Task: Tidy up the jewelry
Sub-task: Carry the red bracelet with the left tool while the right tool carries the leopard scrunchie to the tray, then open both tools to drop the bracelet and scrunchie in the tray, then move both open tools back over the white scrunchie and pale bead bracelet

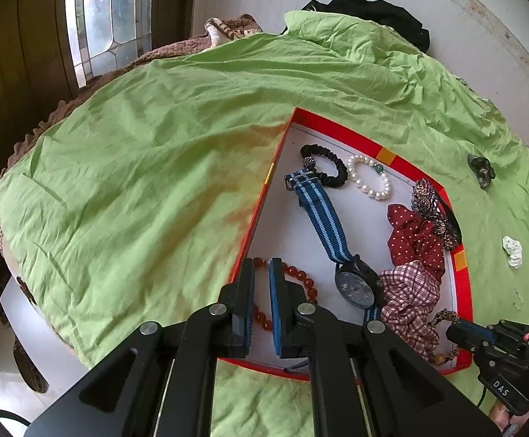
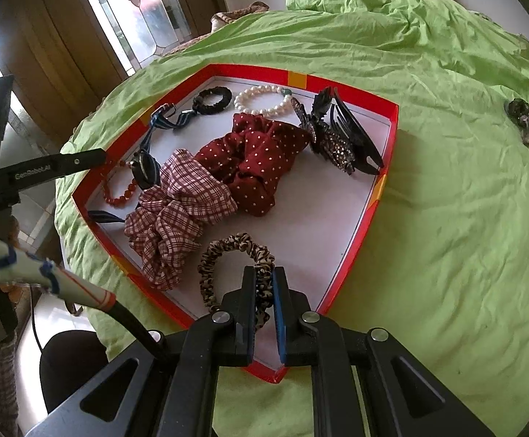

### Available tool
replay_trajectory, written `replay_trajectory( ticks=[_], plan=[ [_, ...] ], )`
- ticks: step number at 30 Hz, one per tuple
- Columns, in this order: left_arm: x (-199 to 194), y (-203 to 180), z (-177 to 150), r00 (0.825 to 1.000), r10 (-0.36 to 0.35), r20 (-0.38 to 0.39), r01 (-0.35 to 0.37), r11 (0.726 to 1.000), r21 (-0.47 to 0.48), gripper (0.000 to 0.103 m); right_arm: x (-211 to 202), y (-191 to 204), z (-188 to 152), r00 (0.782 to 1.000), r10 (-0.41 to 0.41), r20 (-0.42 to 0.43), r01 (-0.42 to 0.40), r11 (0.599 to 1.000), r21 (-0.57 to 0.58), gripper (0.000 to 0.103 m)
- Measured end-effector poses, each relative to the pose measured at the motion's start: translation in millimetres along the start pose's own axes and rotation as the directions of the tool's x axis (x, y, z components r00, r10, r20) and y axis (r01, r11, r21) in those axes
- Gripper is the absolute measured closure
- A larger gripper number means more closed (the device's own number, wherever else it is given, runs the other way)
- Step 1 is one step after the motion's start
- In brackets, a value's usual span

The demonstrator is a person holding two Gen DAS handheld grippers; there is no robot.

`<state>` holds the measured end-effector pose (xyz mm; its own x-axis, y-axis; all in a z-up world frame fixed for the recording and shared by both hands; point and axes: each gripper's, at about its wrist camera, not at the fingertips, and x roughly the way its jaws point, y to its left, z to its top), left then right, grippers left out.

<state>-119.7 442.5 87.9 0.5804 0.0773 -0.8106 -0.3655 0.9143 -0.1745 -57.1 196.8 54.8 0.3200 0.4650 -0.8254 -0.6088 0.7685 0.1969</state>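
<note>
right claw [image 2: 263,291] pinching leopard scrunchie [image 2: 228,255] | bead bracelet [image 1: 300,278] partly hidden, maybe gripped

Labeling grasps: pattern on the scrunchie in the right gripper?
Leopard print, tan and black scrunchie; clearest in the right wrist view.

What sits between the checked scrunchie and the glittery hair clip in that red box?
The red dotted scrunchie lies between the checked scrunchie and the glittery hair clip, touching the checked one; the right wrist view shows it best.

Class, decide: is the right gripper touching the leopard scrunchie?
Touching. The right wrist view shows the right gripper closed on the leopard scrunchie, its band pinched between both pads.
</note>
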Motion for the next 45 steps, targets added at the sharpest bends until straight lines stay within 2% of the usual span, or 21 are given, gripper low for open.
replay_trajectory(
  ticks=[3,4,5,8,9,13,16,23,33,40,45],
  plan=[
    [-7.5,-1.4,-0.8,1.0,-0.003,0.017,0.003,1.0,-0.003,0.084,-0.5,0.9,-0.4,1.0,-0.012,0.012,0.012,1.0,-0.005,0.092],
    [-11.7,-1.9,-1.4,1.0,-0.005,0.029,0.005,1.0,-0.007,0.074,-1.0,1.1,-0.4,1.0,-0.014,0.015,0.014,1.0,-0.006,0.092],
    [-16.0,-2.4,-2.1,0.999,-0.006,0.04,0.006,1.0,-0.01,0.066,-2.6,1.6,-0.2,1.0,-0.018,0.022,0.018,1.0,-0.01,0.089],
    [-33.8,-3.9,-6.2,0.996,-0.015,0.084,0.017,1.0,-0.018,0.054,-9.0,2.7,0.1,0.999,-0.032,0.041,0.032,0.999,-0.016,0.074],
    [-39.6,-4.4,-8.2,0.995,-0.016,0.099,0.018,1.0,-0.017,0.053,-13.2,2.7,0.1,0.998,-0.033,0.048,0.034,0.999,-0.017,0.072],
    [-63.5,-7.7,-18.9,0.989,0.006,0.147,-0.005,1.0,-0.004,0.052,-38.0,1.6,-4.3,0.994,-0.039,0.102,0.041,0.999,-0.017,0.071],
    [-76.8,-9.7,-26.8,0.987,0.021,0.156,-0.019,1.0,-0.015,0.051,-59.8,-4.1,-13.4,0.987,-0.037,0.153,0.038,0.999,0.002,0.062],
    [-103.2,-32.2,-45.7,0.985,0.002,0.171,0.0,1.0,-0.007,0.047,-96.7,-27.3,-41.3,0.981,-0.055,0.186,0.045,0.997,0.06,0.061],
    [-125.9,-97.1,-64.5,0.985,-0.05,0.166,0.031,0.993,0.112,0.045,-140.7,-71.8,-84.6,0.97,-0.104,0.22,0.066,0.983,0.174,0.06],
    [-127.0,-148.7,-85.3,0.989,-0.075,0.126,0.051,0.982,0.184,0.041,-164.6,-110.9,-117.6,0.962,-0.133,0.238,0.074,0.967,0.245,0.059],
    [-122.2,-183.9,-98.1,0.991,-0.092,0.095,0.066,0.966,0.249,0.041,-169.2,-141.8,-136.8,0.963,-0.159,0.218,0.09,0.951,0.295,0.059]
  ],
)
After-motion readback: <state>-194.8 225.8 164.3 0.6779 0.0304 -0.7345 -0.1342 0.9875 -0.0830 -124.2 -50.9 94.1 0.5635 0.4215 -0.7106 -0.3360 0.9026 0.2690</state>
